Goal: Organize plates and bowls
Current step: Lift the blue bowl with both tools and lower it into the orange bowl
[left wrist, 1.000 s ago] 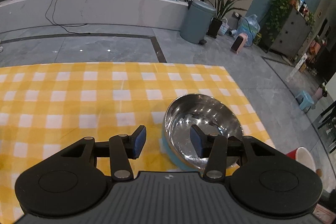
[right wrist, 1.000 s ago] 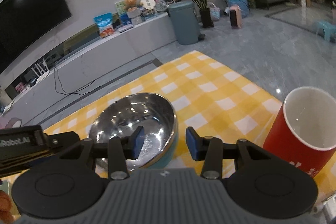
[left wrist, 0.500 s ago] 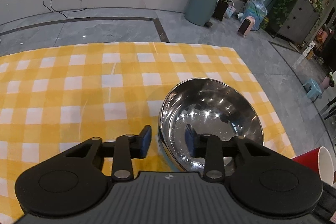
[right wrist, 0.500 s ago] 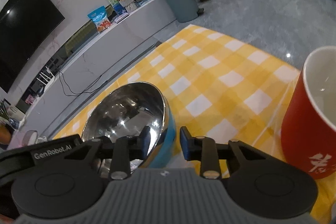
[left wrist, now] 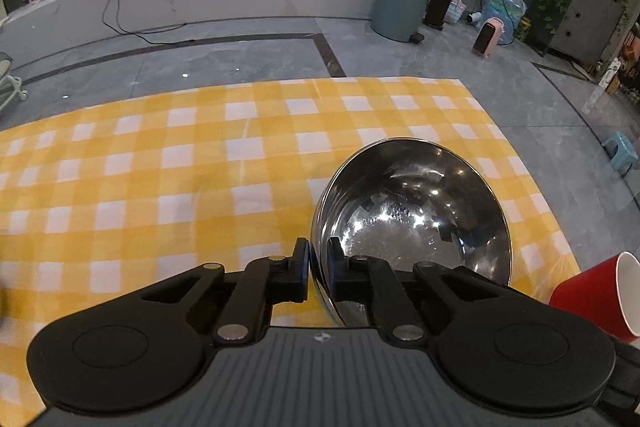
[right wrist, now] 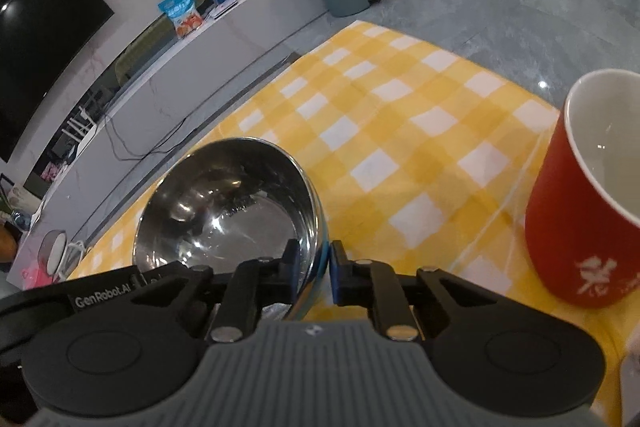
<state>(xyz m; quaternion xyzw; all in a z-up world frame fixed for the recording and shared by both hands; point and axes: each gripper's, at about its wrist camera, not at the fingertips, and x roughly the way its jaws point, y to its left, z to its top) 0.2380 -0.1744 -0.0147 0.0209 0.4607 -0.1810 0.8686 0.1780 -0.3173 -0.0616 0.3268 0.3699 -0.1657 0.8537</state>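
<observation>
- Shiny steel bowl, round with a blue outer skin, sits on the yellow-and-white checked cloth near the cloth's right edge.
- Left gripper has just been closing and now pinches the bowl's near-left rim, one pad inside, one outside.
- Right gripper has just closed too, clamping the bowl's near-right rim.
- Glossy red cup stands right of the bowl, apart.
- Left of the bowl, bare flat cloth.

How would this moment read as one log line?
left gripper: shut on steel bowl rim | right gripper: shut on opposite rim, both just closed | red cup: beside, untouched
</observation>
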